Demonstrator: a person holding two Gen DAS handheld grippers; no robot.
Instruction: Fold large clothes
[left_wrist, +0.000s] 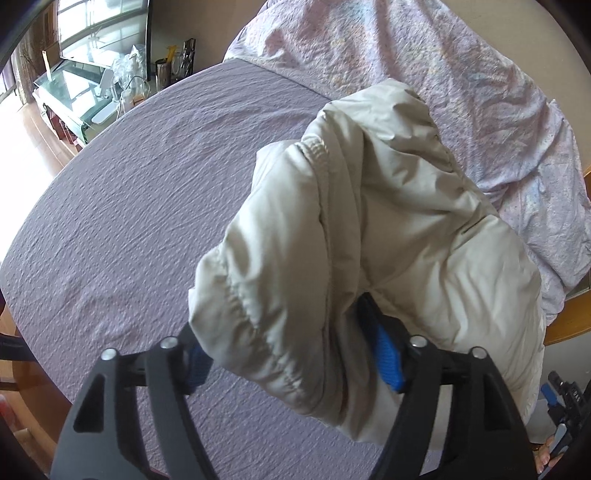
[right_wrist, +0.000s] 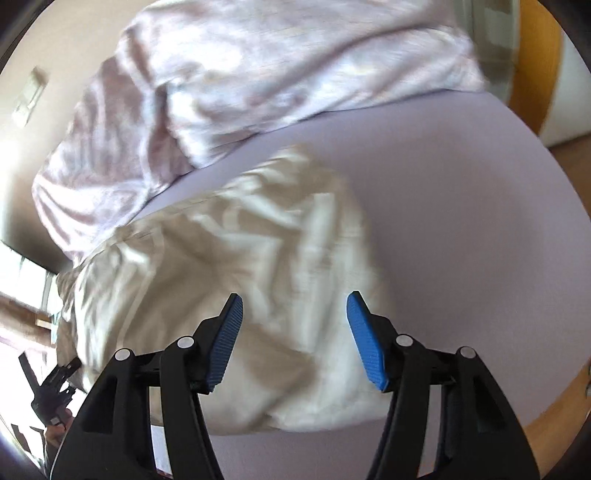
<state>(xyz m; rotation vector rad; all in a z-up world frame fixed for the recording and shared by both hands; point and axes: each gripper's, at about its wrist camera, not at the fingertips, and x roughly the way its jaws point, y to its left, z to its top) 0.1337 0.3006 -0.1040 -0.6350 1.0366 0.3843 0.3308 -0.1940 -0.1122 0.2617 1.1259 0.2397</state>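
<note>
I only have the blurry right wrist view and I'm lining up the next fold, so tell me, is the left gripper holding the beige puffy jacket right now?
Observer: Yes. The left gripper is shut on the beige puffy jacket, with fabric bunched between its blue pads.
Operator: Which part is lifted?
Observer: A puffy section with an elastic-gathered edge, raised above the lavender textured bedsheet.
Operator: And my right gripper?
Observer: The right gripper is open, above the jacket's near edge.
Operator: Anything beyond the bed?
Observer: A glass-topped stand with clutter sits past the far edge.
</note>
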